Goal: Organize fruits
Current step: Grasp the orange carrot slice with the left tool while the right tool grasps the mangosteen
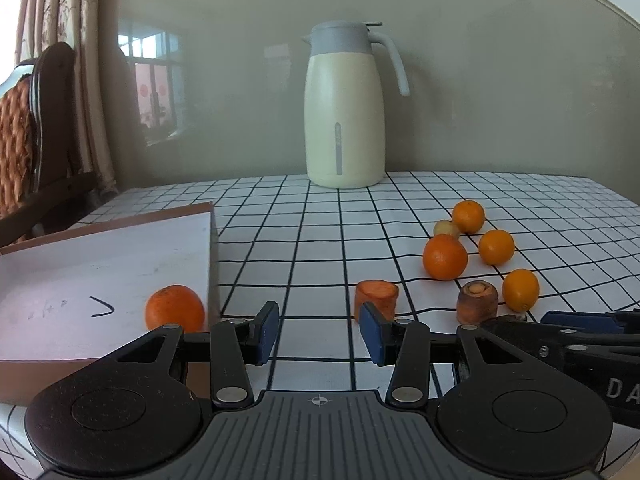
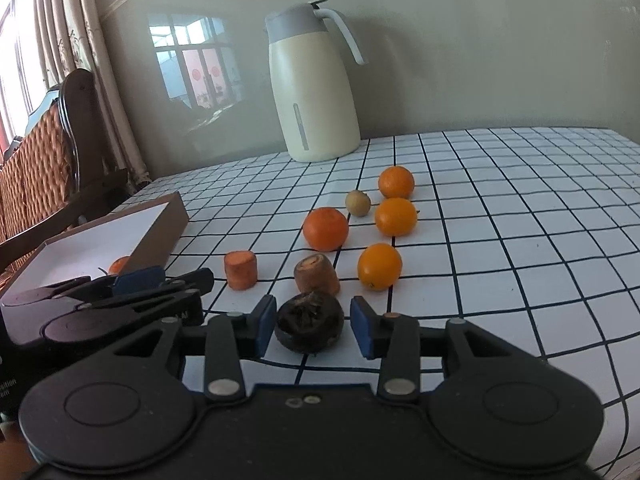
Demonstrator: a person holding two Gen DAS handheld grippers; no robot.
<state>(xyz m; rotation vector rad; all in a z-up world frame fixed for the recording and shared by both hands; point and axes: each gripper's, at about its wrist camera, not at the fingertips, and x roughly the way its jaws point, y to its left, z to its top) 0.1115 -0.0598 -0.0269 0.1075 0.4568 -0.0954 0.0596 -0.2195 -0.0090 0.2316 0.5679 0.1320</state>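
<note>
A brown box with a white inside [image 1: 120, 256] lies at the left, with one orange [image 1: 175, 308] in it. My left gripper [image 1: 320, 334] hovers just right of the box, open and with nothing between its fingers. On the checked cloth are a carrot chunk [image 1: 376, 300], a carrot top [image 1: 478, 302], several oranges [image 1: 445, 257] and a small tan fruit [image 1: 447, 229]. My right gripper [image 2: 313, 330] is low at the table with a dark round fruit [image 2: 309, 326] between its pads. The left pad touches the fruit; a slim gap shows at the right pad.
A cream thermos jug [image 1: 344, 120] stands at the back by the wall. A wicker-backed chair [image 1: 52, 120] is beyond the table's left edge. The two grippers are close side by side, the left gripper [image 2: 168, 278] next to the box [image 2: 160, 228].
</note>
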